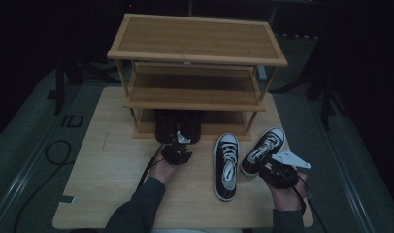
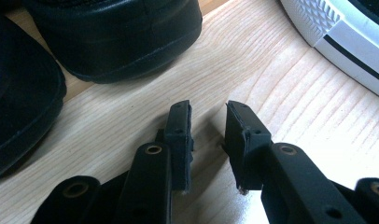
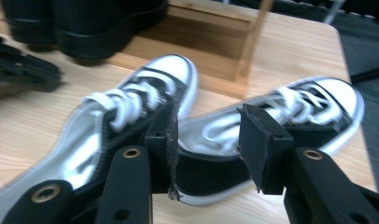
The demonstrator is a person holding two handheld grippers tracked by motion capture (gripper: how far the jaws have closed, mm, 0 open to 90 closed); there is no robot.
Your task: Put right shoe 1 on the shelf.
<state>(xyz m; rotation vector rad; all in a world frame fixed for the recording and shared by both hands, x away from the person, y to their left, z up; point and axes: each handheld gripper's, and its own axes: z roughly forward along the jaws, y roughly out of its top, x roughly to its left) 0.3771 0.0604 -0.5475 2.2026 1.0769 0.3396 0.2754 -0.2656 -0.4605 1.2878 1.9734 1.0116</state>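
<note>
Nearest the front edge of the tabletop (image 1: 112,194), the right tongs (image 1: 275,167) sat partly open over the heel of the right sneaker (image 1: 264,150), its collar between the jaws; whether the pads pressed it I could not tell. That sneaker lay tilted near the right edge, its heel just beside the left sneaker (image 1: 226,167). A loose or one-sided pinch could let it twist and knock its neighbour. The left tongs (image 1: 183,141) hung partly open, holding nothing, beside the black shoes (image 1: 178,125) on the bottom shelf of the wooden rack (image 1: 197,58) at the back edge. A rack post (image 1: 251,121) stood between the sneakers and that shelf.
</note>
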